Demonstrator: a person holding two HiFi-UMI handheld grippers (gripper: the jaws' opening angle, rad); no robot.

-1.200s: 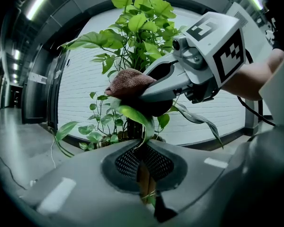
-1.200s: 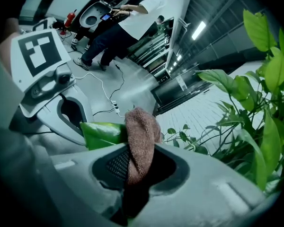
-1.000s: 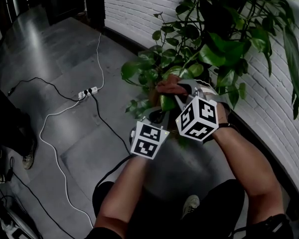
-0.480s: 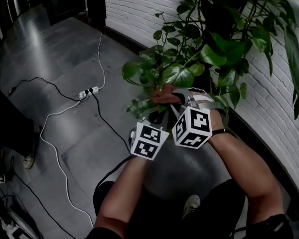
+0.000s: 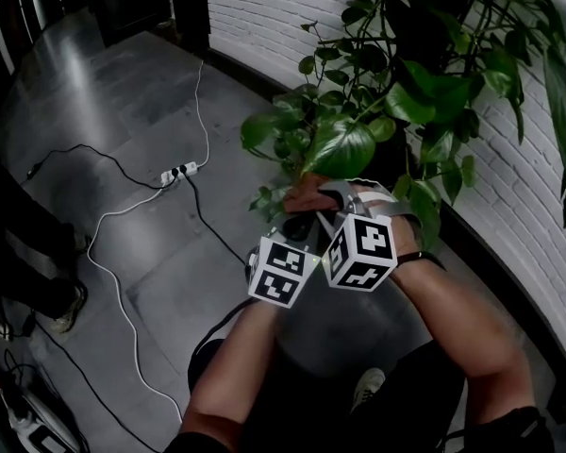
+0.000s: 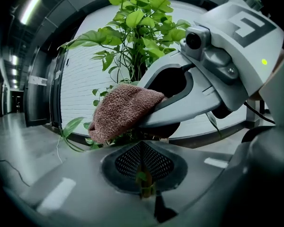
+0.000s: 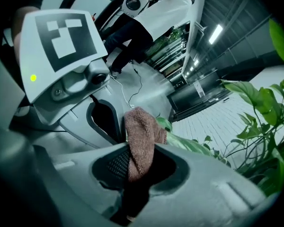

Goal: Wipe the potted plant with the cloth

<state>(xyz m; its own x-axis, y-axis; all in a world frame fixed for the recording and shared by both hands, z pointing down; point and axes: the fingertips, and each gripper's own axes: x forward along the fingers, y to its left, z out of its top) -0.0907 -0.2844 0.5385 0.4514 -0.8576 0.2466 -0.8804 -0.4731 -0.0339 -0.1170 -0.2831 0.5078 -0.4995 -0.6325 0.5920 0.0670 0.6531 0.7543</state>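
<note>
The potted plant (image 5: pixel 406 74) stands against the white brick wall, its leaves filling the upper right of the head view. A reddish-brown cloth (image 5: pixel 305 194) sits just under a large leaf (image 5: pixel 342 149), and my right gripper (image 5: pixel 328 199) is shut on it. In the right gripper view the cloth (image 7: pixel 139 141) hangs out of the shut jaws with a green leaf (image 7: pixel 191 145) behind it. My left gripper (image 5: pixel 299 226) is close beside it, shut on a thin green bit of leaf (image 6: pixel 143 183). The left gripper view shows the cloth (image 6: pixel 120 110) in front of the plant (image 6: pixel 137 22).
A power strip (image 5: pixel 179 171) with white and black cables (image 5: pixel 113 281) lies on the grey floor to the left. The brick wall (image 5: pixel 264 8) runs behind the plant. A bystander's legs (image 5: pixel 24 253) stand at the far left. My own shoe (image 5: pixel 368 385) is below.
The right gripper has drawn the cloth down and back toward me, off the large leaf, which now stands free above it. The left gripper has barely moved.
</note>
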